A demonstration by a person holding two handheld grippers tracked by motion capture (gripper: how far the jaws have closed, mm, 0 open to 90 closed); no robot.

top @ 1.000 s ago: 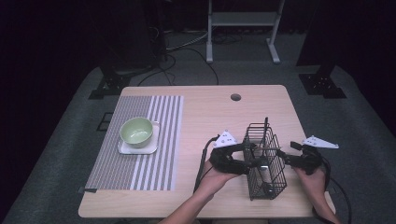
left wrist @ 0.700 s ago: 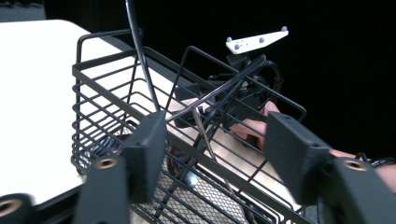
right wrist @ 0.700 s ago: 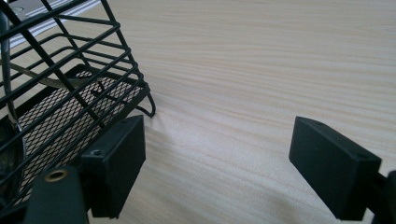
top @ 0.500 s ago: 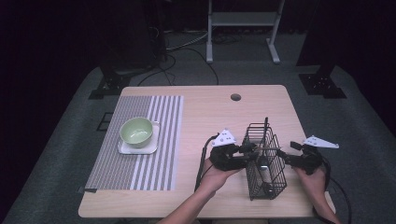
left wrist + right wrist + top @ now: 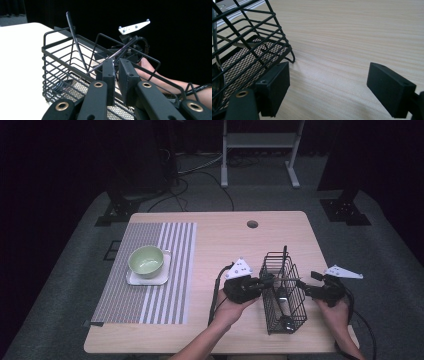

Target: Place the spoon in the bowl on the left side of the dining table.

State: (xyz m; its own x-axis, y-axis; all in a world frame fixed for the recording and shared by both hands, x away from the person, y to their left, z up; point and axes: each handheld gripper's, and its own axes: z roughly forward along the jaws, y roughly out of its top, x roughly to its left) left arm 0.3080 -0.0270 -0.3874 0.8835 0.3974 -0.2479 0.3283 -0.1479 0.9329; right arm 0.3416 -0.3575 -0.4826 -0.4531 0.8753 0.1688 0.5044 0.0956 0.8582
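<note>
Utensil: a thin dark handle (image 5: 117, 53) leans across the wire basket (image 5: 283, 292), lower right of the high view; another utensil (image 5: 75, 42) stands inside.
Left gripper (image 5: 116, 72): I've just been closing its jaws, and they now pinch that handle at the basket's near rim.
Right gripper (image 5: 327, 82): spread wide, holding nothing, just beside the basket's foot.
Done: I judge the grasp made.
Left: lifting it out; perhaps toward the green bowl (image 5: 146, 260) on the striped mat (image 5: 150, 270).
</note>
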